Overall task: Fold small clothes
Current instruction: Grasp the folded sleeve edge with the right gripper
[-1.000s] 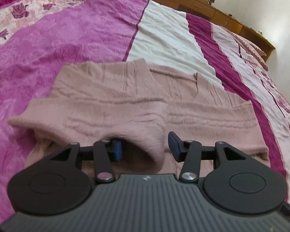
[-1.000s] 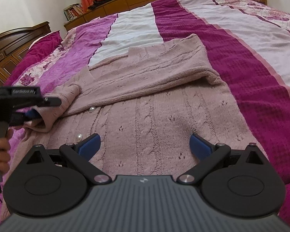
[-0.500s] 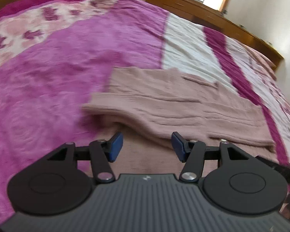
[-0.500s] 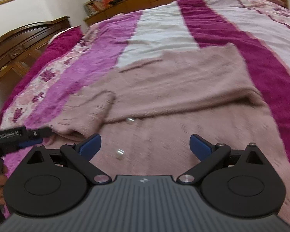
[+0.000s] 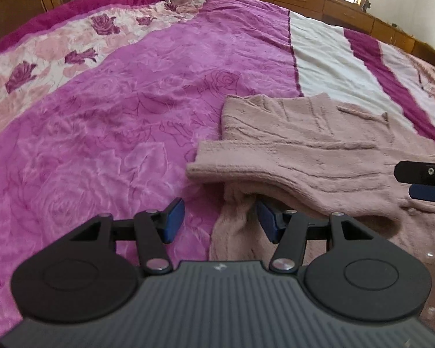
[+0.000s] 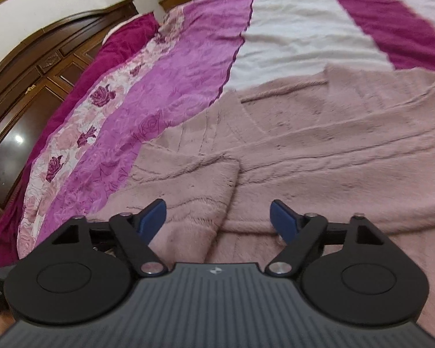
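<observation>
Currently, the pink knitted cardigan lies flat on the bed, over the purple rose-print band and the white stripe of the bedspread. One sleeve is folded across the body of the garment; its cuff end points left, toward the purple band.

My left gripper hovers at the near left edge of the cardigan. Its fingers stand apart with nothing clamped: the left one is over bare bedspread, the right one sits under the raised edge of the folded sleeve.

My right gripper hangs above the sleeve cuff. Its fingers have just been closing but remain apart, with only fabric lying below them and no grip made. In the left wrist view its tip shows at the right edge, over the cardigan.
</observation>
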The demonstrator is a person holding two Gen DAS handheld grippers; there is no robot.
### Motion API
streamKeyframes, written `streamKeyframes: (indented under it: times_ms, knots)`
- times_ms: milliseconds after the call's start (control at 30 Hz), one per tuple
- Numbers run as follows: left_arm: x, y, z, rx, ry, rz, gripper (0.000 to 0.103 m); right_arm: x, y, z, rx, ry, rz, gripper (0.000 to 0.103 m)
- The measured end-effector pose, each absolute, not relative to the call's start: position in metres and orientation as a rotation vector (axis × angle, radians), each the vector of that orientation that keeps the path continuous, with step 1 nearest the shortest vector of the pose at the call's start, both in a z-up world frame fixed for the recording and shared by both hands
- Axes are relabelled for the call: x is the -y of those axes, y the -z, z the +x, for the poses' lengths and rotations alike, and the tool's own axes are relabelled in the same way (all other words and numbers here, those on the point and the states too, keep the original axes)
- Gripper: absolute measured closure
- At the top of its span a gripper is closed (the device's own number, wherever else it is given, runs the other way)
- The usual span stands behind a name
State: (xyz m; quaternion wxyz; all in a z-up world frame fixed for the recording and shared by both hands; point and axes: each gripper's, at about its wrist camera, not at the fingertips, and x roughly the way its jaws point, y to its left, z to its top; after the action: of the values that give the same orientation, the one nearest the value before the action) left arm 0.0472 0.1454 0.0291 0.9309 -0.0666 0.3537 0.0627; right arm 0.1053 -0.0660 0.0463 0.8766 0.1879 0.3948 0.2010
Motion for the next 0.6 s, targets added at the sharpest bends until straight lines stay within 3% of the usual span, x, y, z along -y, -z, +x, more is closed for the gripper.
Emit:
streamKeyframes:
  times_ms: [133,167,200,267,467,600]
  knots:
    - [-0.147,-0.023,0.055,-0.711,-0.153,-0.144,0.046,0.054,-0.033,0.131,-0.874,-0.439,0.387,0.038]
    - [-0.147,-0.023,0.055,-0.706,-0.157,-0.147,0.046,0.050,-0.030,0.135,-0.878,-0.445,0.378,0.049]
    - [-0.148,-0.022,0.056,-0.700,-0.165,-0.148,0.045,0.047,-0.029,0.139,-0.882,-0.456,0.368,0.069]
    - [-0.149,-0.021,0.056,-0.680,-0.196,-0.152,0.043,0.042,-0.031,0.146,-0.877,-0.462,0.344,0.092]
    - [-0.148,-0.015,0.054,-0.656,-0.253,-0.158,0.043,0.038,-0.077,0.141,-0.619,-0.445,0.215,0.095]
    - [-0.143,-0.013,0.054,-0.663,-0.258,-0.120,0.043,0.044,-0.069,0.148,-0.633,-0.372,0.131,0.095]
